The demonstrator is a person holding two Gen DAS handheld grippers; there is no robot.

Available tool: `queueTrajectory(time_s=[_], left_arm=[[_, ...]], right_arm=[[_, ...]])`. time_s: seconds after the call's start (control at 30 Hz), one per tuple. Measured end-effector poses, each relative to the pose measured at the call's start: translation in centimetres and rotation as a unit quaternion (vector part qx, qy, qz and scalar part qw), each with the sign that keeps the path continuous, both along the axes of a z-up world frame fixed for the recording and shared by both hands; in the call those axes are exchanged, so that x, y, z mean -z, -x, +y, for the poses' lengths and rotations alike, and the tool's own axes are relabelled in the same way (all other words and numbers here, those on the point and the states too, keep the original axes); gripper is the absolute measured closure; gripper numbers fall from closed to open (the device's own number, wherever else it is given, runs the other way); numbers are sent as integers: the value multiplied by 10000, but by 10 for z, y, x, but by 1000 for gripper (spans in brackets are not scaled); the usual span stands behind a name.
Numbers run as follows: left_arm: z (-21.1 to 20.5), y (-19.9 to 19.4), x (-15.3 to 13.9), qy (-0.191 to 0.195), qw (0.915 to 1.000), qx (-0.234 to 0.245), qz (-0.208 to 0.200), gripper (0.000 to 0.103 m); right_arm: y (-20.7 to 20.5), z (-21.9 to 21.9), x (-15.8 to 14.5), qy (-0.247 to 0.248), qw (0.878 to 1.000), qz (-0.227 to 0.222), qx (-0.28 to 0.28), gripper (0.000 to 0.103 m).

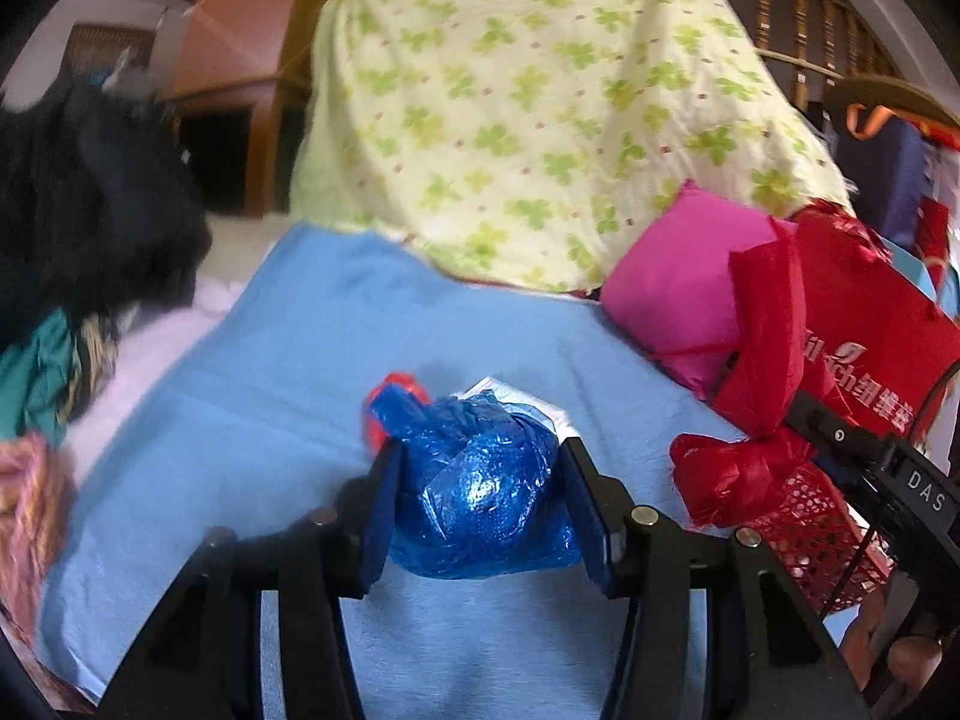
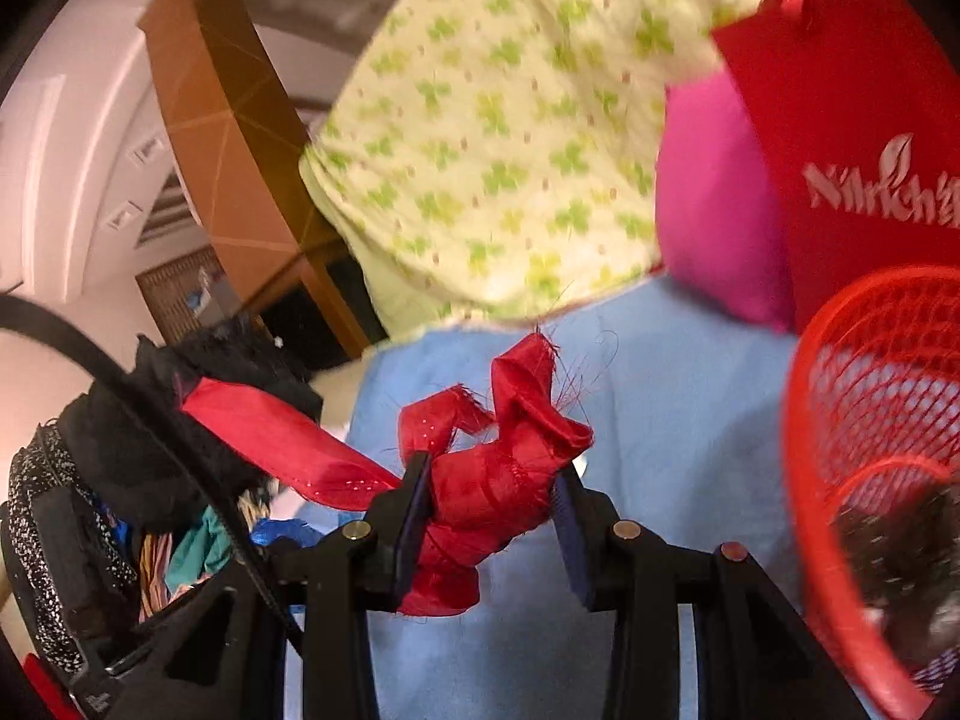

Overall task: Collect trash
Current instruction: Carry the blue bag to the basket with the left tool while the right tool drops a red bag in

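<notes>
trash in both hands right now, and the way it's held tells the plan. left gripper (image 1: 480,504) is clamped on a crumpled blue plastic bag (image 1: 480,480), pads pressing its sides, the wad bulging out front and back because soft film only stays put if it's squeezed across the middle; a scrap of white paper (image 1: 528,405) and something red (image 1: 396,390) peek out just behind it, whether caught in the bundle or lying on the blue sheet (image 1: 270,372) i can't tell. right gripper (image 2: 492,504) is pinched on a bunched red fabric scrap (image 2: 498,468), frayed threads sticking up, one long tail trailing off to the left. both loads hang above the bed's sheet, clear of it. red mesh basket (image 2: 852,396) sits just to the right of the right gripper, mouth facing it, some dark stuff already inside, so that looks like the bin. behind, a clover-print quilt (image 1: 540,120), a pink cushion (image 1: 678,294) and a red tote bag (image 1: 870,312) stay out of play. next call, i'd say: swing each wad over the rim before letting go, minding that tail.
</notes>
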State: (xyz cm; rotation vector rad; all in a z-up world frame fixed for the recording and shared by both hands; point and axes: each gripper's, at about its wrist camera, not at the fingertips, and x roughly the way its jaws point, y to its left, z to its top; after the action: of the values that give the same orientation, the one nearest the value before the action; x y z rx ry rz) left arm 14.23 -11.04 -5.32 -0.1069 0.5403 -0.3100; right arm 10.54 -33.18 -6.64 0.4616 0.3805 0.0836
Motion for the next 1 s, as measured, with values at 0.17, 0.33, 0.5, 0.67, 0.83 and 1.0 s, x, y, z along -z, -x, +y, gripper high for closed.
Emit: queueTrajectory(time_s=[0.17, 0.33, 0.5, 0.67, 0.83, 1.0], left_arm=[[-33, 29, -27, -493, 9973, 233, -485, 49], [-65, 55, -45, -803, 9927, 513, -746, 49], [-93, 73, -58, -1041, 9874, 725, -941, 49], [-114, 84, -66, -1147, 9841, 903, -1010, 49], [-135, 88, -71, -1249, 9809, 1069, -1042, 49], [-157, 87, -70, -1359, 9790, 1194, -945, 49]], right_arm=[[32, -17, -15, -29, 9989, -299, 358, 62], [56, -33, -29, 113, 9960, -555, 689, 62], [83, -50, -40, 183, 9915, -819, 996, 61], [103, -68, -42, 97, 9879, -931, 1240, 61], [114, -88, -43, -67, 9842, -986, 1470, 61], [124, -103, -43, -135, 9807, -995, 1677, 61]])
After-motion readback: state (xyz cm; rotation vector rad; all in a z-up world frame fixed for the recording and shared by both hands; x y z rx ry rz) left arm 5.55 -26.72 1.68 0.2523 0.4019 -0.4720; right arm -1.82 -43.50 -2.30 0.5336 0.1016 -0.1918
